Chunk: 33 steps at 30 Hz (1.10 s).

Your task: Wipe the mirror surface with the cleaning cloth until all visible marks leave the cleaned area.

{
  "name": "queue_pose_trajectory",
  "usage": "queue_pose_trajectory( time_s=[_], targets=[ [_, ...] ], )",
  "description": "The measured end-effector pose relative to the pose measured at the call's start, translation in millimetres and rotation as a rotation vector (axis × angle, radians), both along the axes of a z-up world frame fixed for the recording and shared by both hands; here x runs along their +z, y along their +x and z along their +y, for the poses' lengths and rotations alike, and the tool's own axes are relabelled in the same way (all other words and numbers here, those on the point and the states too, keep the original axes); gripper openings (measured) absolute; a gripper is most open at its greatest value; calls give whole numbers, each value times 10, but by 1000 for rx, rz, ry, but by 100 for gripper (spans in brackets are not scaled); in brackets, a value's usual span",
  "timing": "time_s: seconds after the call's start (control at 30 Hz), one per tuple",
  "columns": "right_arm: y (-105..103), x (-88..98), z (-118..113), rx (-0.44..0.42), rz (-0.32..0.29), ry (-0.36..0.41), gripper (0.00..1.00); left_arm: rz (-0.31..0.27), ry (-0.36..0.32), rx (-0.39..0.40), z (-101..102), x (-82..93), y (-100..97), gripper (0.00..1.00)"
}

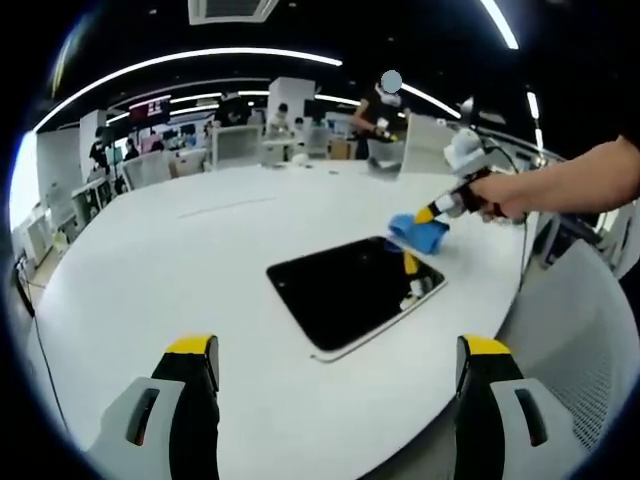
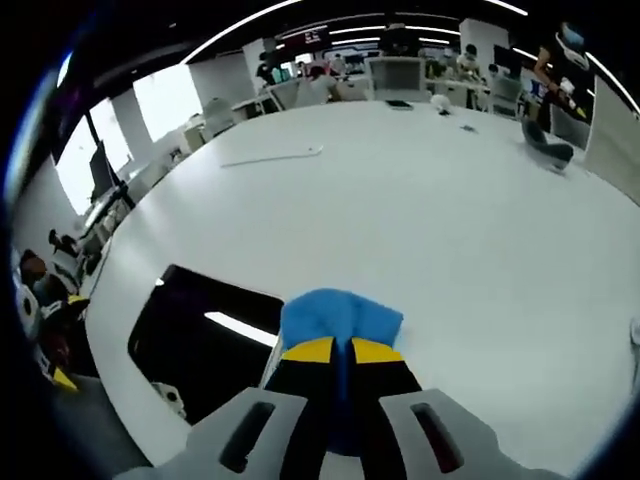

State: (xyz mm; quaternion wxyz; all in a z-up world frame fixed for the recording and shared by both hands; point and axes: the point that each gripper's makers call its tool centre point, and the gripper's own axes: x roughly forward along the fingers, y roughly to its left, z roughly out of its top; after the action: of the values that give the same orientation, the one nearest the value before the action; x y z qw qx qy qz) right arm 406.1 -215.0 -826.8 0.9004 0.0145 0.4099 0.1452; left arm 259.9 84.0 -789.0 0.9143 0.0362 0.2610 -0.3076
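A dark rectangular mirror (image 1: 350,290) with a pale rim lies flat on the white table (image 1: 200,260). The blue cleaning cloth (image 1: 418,234) rests at its far right corner, pinched by my right gripper (image 1: 432,213), which a hand holds from the right. In the right gripper view the yellow-tipped jaws are shut on the blue cloth (image 2: 340,318), with the mirror (image 2: 205,345) to the lower left of it. My left gripper (image 1: 340,355) hovers in front of the mirror, jaws wide apart and nothing between them.
The round table's edge (image 1: 520,300) curves close on the right, past the mirror. A thin white strip (image 2: 270,155) lies far off on the table. Desks, chairs, screens and people fill the room behind. A dark object (image 2: 547,145) sits at the far table edge.
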Motion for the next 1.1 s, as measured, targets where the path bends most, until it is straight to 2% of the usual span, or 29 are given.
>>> queue_pose_trajectory(
  time_s=[0.1, 0.37, 0.67, 0.87, 1.1],
  targets=[
    [29, 14, 33, -11, 3, 26, 0, 0, 6, -9, -13, -8, -5, 99],
    [30, 61, 164, 8, 1, 19, 0, -5, -4, -1, -1, 7, 8, 99],
    [14, -49, 283, 22, 26, -5, 0, -5, -5, -5, -11, 7, 5, 99],
    [50, -53, 358, 13, 37, -4, 0, -13, -23, -5, -21, 38, 9, 99],
    [72, -131, 533, 31, 68, -7, 0, -19, -24, -7, -24, 43, 15, 99]
  ],
)
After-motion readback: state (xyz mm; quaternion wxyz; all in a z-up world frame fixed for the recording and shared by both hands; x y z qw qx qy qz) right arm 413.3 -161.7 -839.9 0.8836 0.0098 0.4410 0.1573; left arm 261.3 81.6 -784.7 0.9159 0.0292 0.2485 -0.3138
